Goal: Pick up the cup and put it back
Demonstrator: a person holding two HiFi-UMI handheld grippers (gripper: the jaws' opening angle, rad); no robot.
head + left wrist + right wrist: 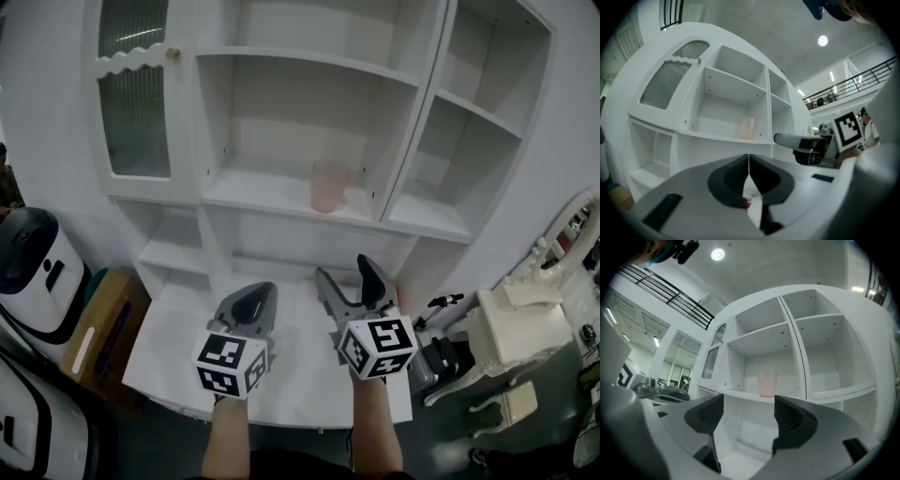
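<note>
The cup (330,185) stands upright on the middle shelf (262,197) of the white cabinet (427,56), toward the right end of its compartment and close to the upright divider (410,131). Both tools hang low over the bench (169,347), near the person and well apart from the cup, so the pick-up looks not yet begun.

The likeliest trouble is the reach. The right hand-held gripper (347,274) must climb from below the shelf, and a jaw could catch the shelf's front edge. Its right jaw could also strike the divider, since little room shows on that side. The cup looks thin and light. A glancing touch from one pad before the other arrives would probably tip it or push it back. A hard squeeze might also buckle its wall. When it goes back, setting it too near the front edge would leave it easy to knock off.

The head view alone shows how far both tools sit from the shelf. The right gripper view shows its jaws spread wide with nothing between the pads, the cup (767,383) framed far off in the gap. The left gripper view shows the left hand-held gripper (749,161) pressed together tip to tip and empty. It also shows a small red thing (748,201) below the jaws, too small to identify, which no other view shows
</note>
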